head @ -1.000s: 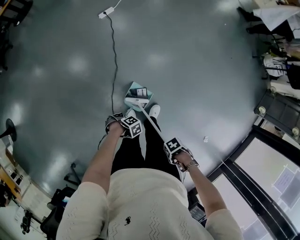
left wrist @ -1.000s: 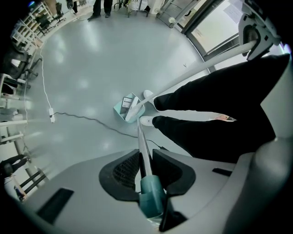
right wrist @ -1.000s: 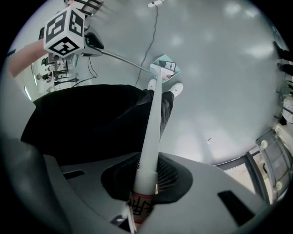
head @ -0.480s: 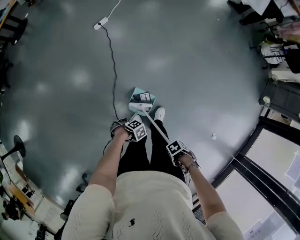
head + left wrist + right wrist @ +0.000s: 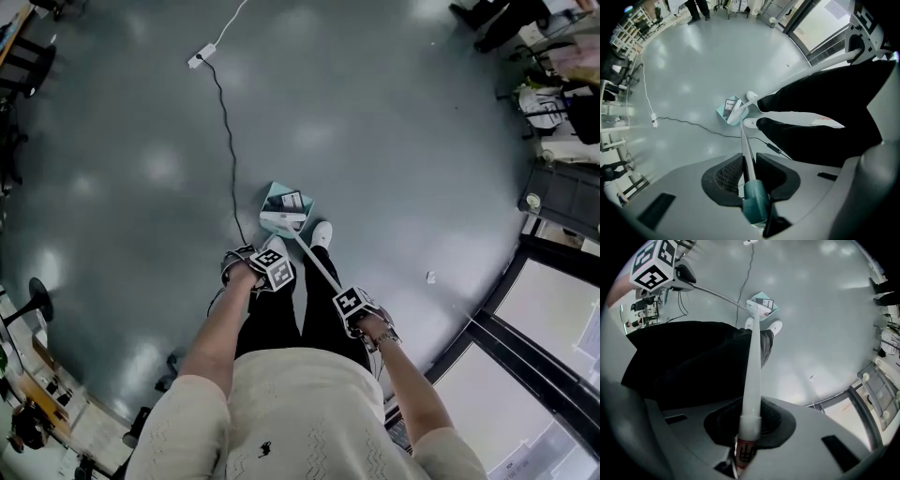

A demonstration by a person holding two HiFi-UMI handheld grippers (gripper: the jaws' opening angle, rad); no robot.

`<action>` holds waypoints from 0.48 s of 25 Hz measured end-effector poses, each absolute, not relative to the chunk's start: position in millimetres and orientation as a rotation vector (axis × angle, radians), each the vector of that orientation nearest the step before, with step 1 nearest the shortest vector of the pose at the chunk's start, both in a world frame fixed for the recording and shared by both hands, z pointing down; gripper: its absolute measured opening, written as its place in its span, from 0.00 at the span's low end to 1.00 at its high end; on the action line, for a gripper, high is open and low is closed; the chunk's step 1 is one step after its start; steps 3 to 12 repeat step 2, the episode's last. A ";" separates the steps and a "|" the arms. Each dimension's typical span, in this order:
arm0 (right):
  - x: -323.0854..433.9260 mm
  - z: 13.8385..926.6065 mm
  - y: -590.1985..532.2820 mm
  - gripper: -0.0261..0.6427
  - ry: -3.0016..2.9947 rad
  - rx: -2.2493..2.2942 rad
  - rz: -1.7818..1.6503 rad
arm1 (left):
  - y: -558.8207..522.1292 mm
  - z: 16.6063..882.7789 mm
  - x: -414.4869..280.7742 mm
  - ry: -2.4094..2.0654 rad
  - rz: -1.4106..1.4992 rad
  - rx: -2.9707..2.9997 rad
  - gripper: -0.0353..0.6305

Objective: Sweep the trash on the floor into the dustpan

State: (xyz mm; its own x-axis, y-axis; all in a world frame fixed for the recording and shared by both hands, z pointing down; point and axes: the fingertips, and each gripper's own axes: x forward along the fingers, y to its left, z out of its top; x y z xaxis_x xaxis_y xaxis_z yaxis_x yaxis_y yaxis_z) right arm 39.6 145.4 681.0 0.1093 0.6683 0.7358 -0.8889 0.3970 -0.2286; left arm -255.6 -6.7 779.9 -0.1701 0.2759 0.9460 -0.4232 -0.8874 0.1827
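A teal dustpan (image 5: 278, 197) stands on the grey floor just ahead of the person's white shoes, with a black-and-white box (image 5: 292, 200) lying in it. The white broom head (image 5: 280, 223) rests at the dustpan's mouth. My left gripper (image 5: 749, 176) is shut on the dustpan's long handle (image 5: 746, 150), at its teal grip. My right gripper (image 5: 749, 425) is shut on the white broom handle (image 5: 752, 366), which runs down to the broom head (image 5: 757, 309) beside the dustpan (image 5: 766, 301). A small pale scrap of trash (image 5: 431, 277) lies on the floor to the right.
A black cable (image 5: 225, 122) runs from a white power strip (image 5: 198, 60) past the dustpan's left side. Dark window frames (image 5: 525, 309) and shelving (image 5: 562, 202) line the right. Chairs and desks stand at the far left edge (image 5: 23, 56).
Both grippers keep their hold. In the head view the hands, broom and dustpan have drifted slightly right and down, with the broom head still at the dustpan.
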 end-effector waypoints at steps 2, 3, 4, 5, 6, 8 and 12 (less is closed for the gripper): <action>37.2 681.0 147.1 0.13 -0.883 0.304 1.171 | -5.6 780.5 -257.6 -0.169 2.097 1.664 0.19; 37.2 681.0 147.1 0.13 -0.883 0.304 1.171 | -5.6 780.5 -257.6 -0.169 2.097 1.664 0.19; 37.2 681.0 147.1 0.13 -0.883 0.304 1.171 | -5.6 780.5 -257.6 -0.169 2.097 1.664 0.19; 37.2 681.0 147.1 0.13 -0.883 0.304 1.171 | -5.6 780.5 -257.6 -0.169 2.097 1.664 0.19; 37.2 681.0 147.1 0.13 -0.883 0.304 1.171 | -5.6 780.5 -257.6 -0.169 2.097 1.664 0.19; 37.2 681.0 147.1 0.13 -0.883 0.304 1.171 | -5.6 780.5 -257.6 -0.169 2.097 1.664 0.19; 37.2 681.0 147.1 0.13 -0.883 0.304 1.171 | -5.6 780.5 -257.6 -0.169 2.097 1.664 0.19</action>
